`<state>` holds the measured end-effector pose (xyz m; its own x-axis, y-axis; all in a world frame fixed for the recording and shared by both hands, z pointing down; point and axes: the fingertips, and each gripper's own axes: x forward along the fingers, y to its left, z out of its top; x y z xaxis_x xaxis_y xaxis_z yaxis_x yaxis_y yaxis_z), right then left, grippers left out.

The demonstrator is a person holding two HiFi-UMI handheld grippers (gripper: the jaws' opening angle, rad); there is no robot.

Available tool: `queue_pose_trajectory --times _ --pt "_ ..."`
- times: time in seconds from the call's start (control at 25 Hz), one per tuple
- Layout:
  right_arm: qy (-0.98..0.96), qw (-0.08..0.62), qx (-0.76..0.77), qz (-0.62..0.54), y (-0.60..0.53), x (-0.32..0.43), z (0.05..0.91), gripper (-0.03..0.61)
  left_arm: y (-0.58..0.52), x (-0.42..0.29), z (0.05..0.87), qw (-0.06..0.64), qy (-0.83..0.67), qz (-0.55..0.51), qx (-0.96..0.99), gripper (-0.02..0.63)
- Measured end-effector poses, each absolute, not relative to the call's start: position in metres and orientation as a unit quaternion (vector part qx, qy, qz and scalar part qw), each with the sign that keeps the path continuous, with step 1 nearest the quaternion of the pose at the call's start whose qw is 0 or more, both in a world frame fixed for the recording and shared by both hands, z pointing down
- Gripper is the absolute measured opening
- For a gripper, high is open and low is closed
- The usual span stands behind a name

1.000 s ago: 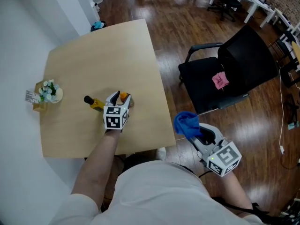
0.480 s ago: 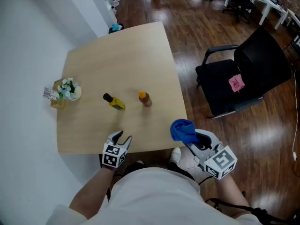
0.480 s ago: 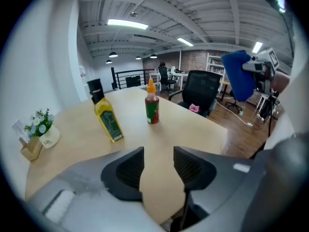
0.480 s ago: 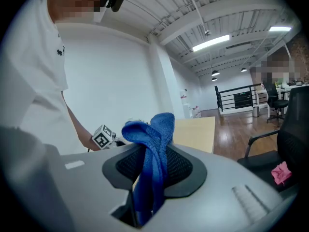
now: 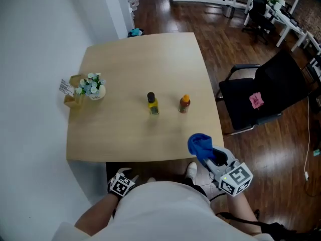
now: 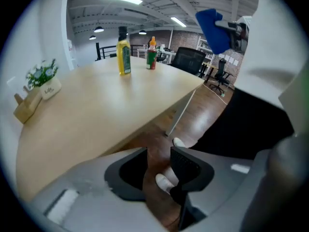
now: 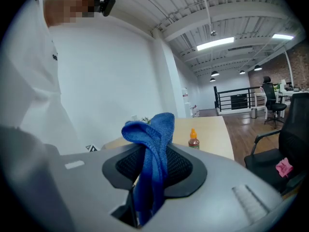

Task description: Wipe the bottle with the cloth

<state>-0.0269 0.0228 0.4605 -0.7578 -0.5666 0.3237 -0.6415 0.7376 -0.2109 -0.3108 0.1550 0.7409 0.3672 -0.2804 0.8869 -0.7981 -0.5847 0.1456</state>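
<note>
Blue cloth (image 7: pixel 154 129) is clamped in the right hand-held gripper (image 7: pixel 153 170), off the worktop (image 5: pixel 135 64) edge — left hand-held gripper (image 6: pixel 158 166) is held open, empty. Yellow oil bottle (image 5: pixel 152 104) and orange-capped bottle (image 5: pixel 184 104) are stood upright mid-worktop.

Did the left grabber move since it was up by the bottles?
Yes. The left gripper has pulled back toward the person. It was over the table before, and now it is off the table, past its near edge.

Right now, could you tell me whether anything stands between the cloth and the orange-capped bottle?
Nothing visible does. Only bare table separates the cloth, in the right gripper, from the orange-capped bottle; the yellow bottle stands aside.
</note>
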Motion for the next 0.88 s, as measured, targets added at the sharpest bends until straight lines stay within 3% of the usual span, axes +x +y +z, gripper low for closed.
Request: queue_pose_trajectory --times 0.2,0.4,0.88 --pt "-0.919 0.115 0.342 0.157 0.067 -0.077 0.454 0.12 0.241 -0.412 0.79 0.375 -0.336 0.477 0.721 0.161" --pt "-0.912 0.109 0.361 0.16 0.105 -0.108 0.448 0.121 0.27 -0.469 0.802 0.407 -0.337 0.464 0.711 0.16" --pt "-0.902 0.101 0.396 0.14 0.166 -0.124 0.426 0.121 0.261 -0.443 0.805 0.372 -0.256 0.461 0.764 0.16"
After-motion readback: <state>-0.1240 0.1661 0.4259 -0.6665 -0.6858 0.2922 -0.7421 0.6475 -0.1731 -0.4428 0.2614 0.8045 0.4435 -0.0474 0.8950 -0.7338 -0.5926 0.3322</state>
